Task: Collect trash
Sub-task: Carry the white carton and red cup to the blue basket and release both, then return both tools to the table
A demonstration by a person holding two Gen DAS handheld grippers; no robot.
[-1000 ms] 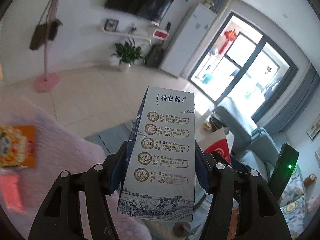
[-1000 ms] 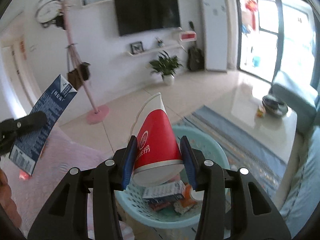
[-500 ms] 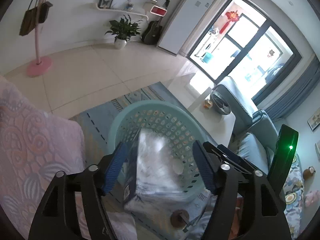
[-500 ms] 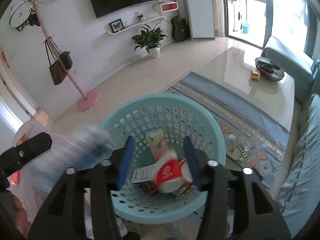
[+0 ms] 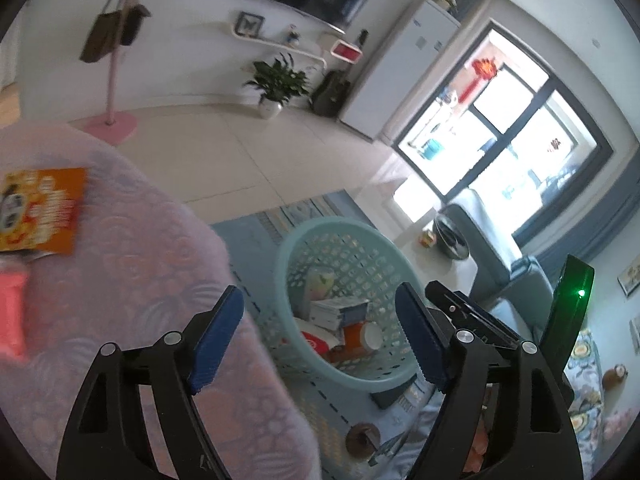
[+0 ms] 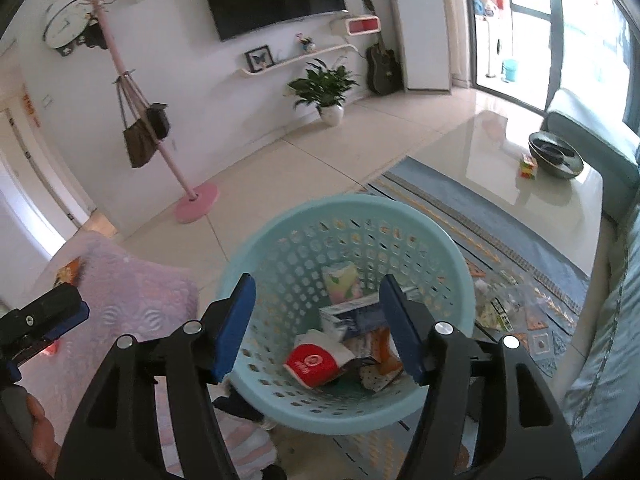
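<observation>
A pale teal perforated basket point(image 6: 440, 236) stands on the rug; it also shows in the left wrist view point(image 5: 320, 228). Inside lie a blue and white milk carton point(image 6: 352, 320), a red and white paper cup point(image 6: 316, 362) and several wrappers. My right gripper point(image 6: 318, 328) is open and empty above the basket. My left gripper point(image 5: 320, 340) is open and empty, over the basket's near edge beside the pink blanket. An orange snack packet point(image 5: 40, 208) and a pink item point(image 5: 12, 312) lie on the blanket at the left.
A pink quilted blanket point(image 5: 120, 280) covers the seat at left. A glossy coffee table point(image 6: 520, 168) with a dark bowl point(image 6: 556, 156) stands right of the basket on a blue rug point(image 6: 460, 208). A clear plastic wrapper point(image 6: 496, 304) lies on the rug. A pink coat stand point(image 6: 192, 196) stands behind.
Both grippers have opened. The milk carton dropped from the left one and the red cup from the right one into the basket. The left gripper has swung back towards the blanket.
</observation>
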